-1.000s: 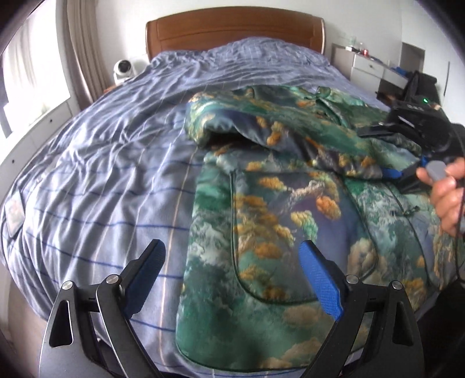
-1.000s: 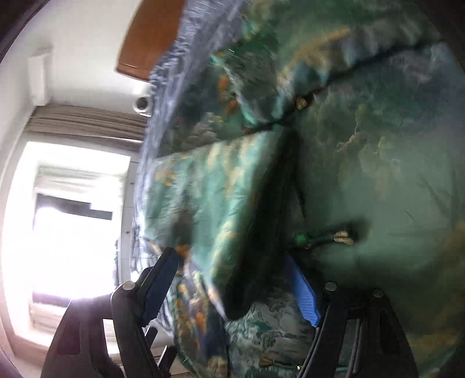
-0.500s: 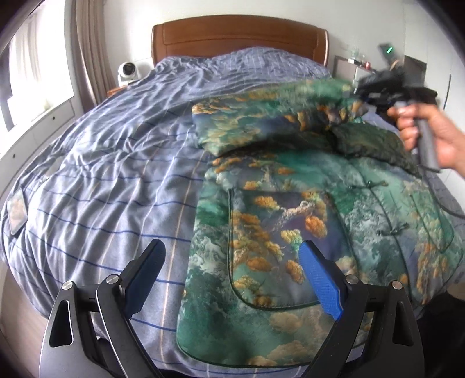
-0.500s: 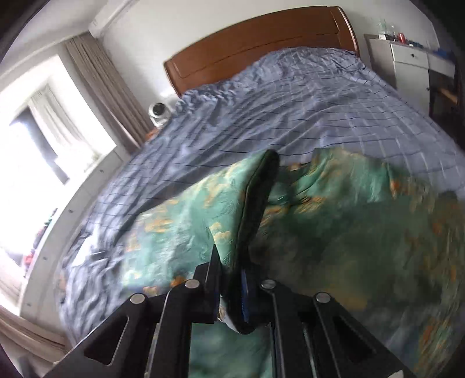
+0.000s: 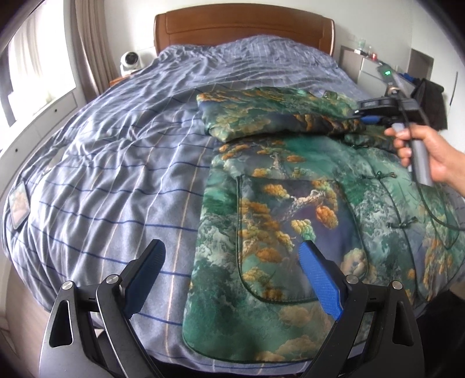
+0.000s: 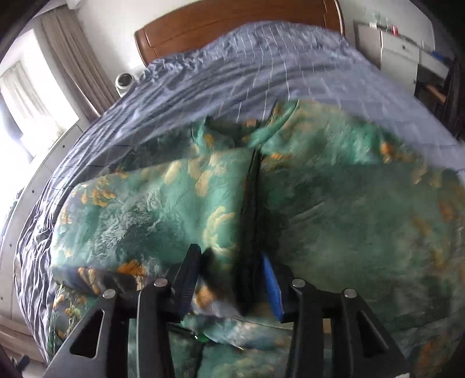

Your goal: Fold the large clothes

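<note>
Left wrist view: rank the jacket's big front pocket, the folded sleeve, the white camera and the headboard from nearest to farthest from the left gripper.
1. Front pocket: right above the left gripper, by its right finger.
2. Folded sleeve: lying across the jacket's top, mid-bed.
3. White camera: far left, beside the bed.
4. Headboard: at the wall, roughly level with the camera; that pair is close.

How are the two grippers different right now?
The left gripper has wide jaws with nothing between them; the right gripper has narrower jaws, opening, with the jacket's sleeve between them. The left hovers at the jacket's near hem; the right sits far up by the folded sleeve. Both have black frames and blue pads.
</note>
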